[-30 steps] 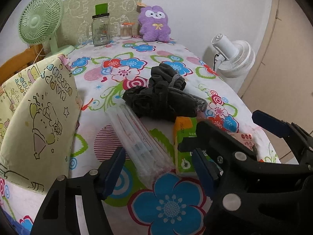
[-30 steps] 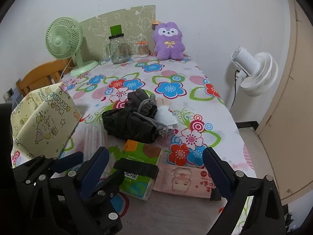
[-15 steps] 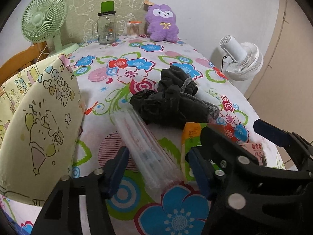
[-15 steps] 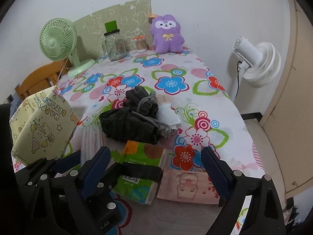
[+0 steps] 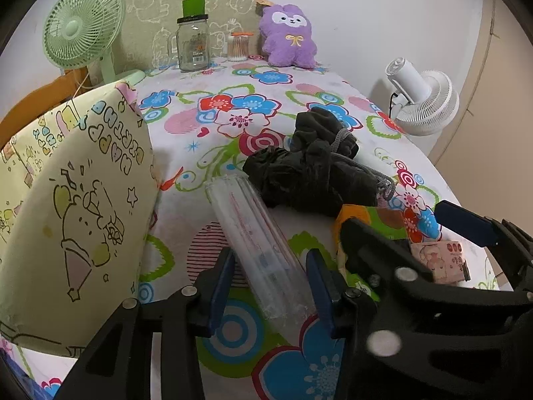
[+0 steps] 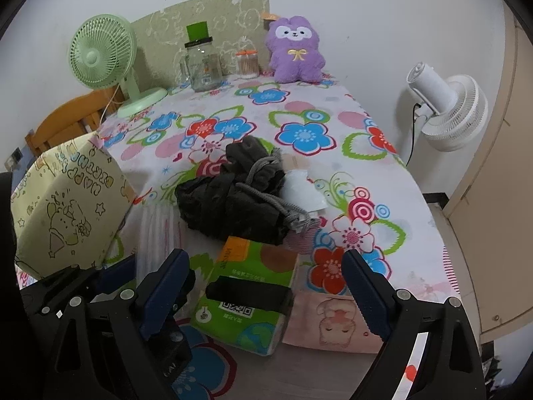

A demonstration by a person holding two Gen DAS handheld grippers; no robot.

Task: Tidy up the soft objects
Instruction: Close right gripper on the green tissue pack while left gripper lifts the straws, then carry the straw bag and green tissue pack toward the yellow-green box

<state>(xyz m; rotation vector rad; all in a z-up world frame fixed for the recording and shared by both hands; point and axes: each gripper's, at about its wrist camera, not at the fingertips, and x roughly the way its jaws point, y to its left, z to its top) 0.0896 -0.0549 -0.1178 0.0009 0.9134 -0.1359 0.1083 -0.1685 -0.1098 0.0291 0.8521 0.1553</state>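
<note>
At lower centre, the long clear plastic packet point(image 5: 263, 260) is straddled by the closing left gripper point(image 5: 269, 286) – presumably for lifting – while the right gripper point(image 6: 266, 293) is held spread.

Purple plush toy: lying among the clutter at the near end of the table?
No. The purple plush toy sits upright at the far end against the wall, beside the cotton swab jar.
</note>
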